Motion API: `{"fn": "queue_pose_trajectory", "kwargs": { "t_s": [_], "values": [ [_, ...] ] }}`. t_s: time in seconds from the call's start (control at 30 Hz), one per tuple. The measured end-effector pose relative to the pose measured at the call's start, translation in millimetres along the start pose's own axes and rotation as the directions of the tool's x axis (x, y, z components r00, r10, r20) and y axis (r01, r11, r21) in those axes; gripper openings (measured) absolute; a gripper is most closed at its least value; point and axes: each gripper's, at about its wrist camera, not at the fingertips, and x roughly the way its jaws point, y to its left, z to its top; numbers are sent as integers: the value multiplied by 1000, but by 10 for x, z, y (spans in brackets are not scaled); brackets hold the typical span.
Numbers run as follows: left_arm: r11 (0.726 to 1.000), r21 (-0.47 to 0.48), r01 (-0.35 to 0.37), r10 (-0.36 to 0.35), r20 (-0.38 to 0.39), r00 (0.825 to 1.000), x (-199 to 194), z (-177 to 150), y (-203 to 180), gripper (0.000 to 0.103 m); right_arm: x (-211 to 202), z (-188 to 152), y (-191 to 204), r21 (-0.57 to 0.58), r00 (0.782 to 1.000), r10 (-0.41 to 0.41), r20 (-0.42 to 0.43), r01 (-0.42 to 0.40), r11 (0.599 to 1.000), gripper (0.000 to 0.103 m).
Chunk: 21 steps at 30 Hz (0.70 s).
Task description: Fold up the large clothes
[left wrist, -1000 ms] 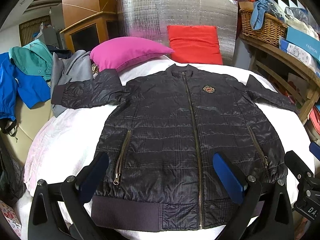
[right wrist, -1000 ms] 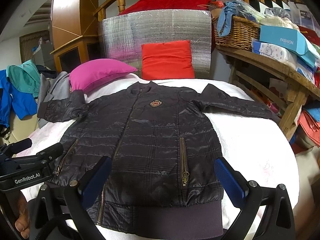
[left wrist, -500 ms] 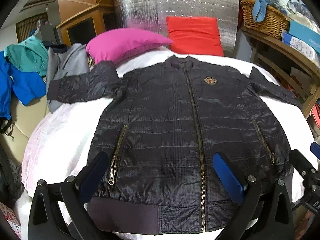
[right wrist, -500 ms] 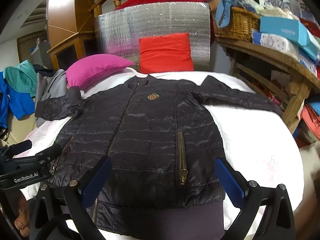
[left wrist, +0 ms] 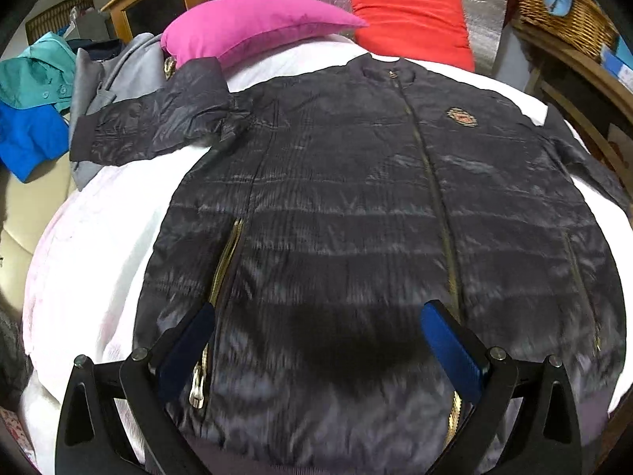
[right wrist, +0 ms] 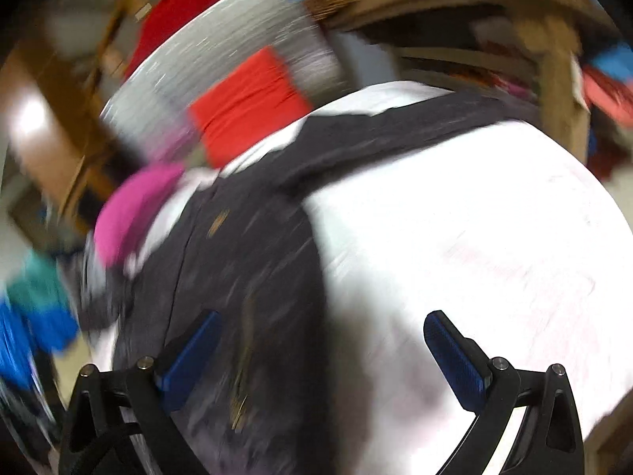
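A dark quilted zip jacket (left wrist: pixel 356 206) lies front up, spread flat on a white-covered bed (left wrist: pixel 99 245), sleeves out to both sides. My left gripper (left wrist: pixel 316 336) is open and empty, low over the jacket's lower front near the hem. In the blurred, tilted right wrist view the jacket (right wrist: pixel 245 261) fills the left half, its sleeve (right wrist: pixel 395 134) stretching toward the far right. My right gripper (right wrist: pixel 320 340) is open and empty, over the jacket's right side edge and the white cover (right wrist: pixel 474 237).
A pink pillow (left wrist: pixel 253 23) and a red cushion (left wrist: pixel 411 19) lie at the head of the bed. Grey, teal and blue clothes (left wrist: pixel 35 111) are piled at the left. A wooden shelf with a wicker basket (left wrist: pixel 565 12) stands at the right.
My left gripper has moved forward and lower over the jacket. My right gripper has swung quickly rightward and tilted, so its view is blurred and now covers the jacket's right edge.
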Motion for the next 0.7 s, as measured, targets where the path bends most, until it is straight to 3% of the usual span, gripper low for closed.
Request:
{"fn": "queue_pose_trajectory", "kwargs": {
  "t_s": [0.13,0.23,0.37,0.47,0.53,0.6,0.67,0.7],
  "values": [
    [1000,-28,4,-4,17,1000,174,202,45,103,292,627,-618,254,994,98,41,-105,962,103],
    [999,-44,19,-18,30,999,335,318,90,103,640,1053,-1033,394,994,92,60,-108,913,97],
    [999,-40,20,-20,6,1000,582,357,131,103,949,1390,-1326,477,996,27,83,-64,877,83],
    [998,-52,34,-36,-34,999,789,292,175,103,1122,1575,-1394,486,996,-20,84,-23,874,80],
    [999,-46,28,-29,-6,1000,789,257,154,103,1243,1658,-1392,482,996,-60,62,23,876,77],
    [999,-30,13,-12,10,1000,787,238,109,103,1380,1761,-1364,452,994,-109,20,88,888,64],
    [999,-31,19,-18,21,1000,792,233,117,103,1491,1840,-1288,403,978,-203,-38,201,893,30],
    [999,-37,28,-27,26,999,789,230,130,103,1522,1873,-1254,374,971,-233,-52,235,897,27]
  ]
}}
